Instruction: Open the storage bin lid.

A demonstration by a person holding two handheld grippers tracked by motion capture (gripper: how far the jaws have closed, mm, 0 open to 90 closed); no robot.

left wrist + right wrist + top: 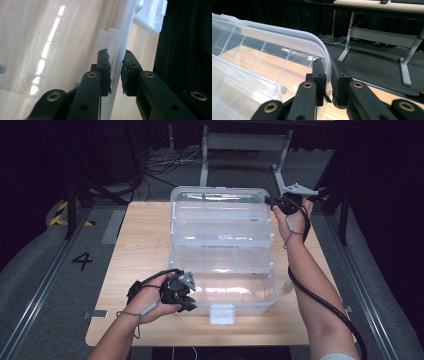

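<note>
Left gripper (181,292) near, right gripper (290,202) far — jaws clamped.

Wooden table (135,245); grey carpet floor (45,270); white desk frame (245,142) behind; cables (165,162); floor mark "4" (82,261).

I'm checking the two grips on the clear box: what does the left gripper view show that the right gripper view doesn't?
Left gripper view: the left hand-held gripper clamps the box's thin side wall, with the white latch beyond. Right gripper view: the right hand-held gripper pinches the open lid's rounded rim, with a grey desk frame behind. Both show the clear plastic box over the wooden table.
</note>
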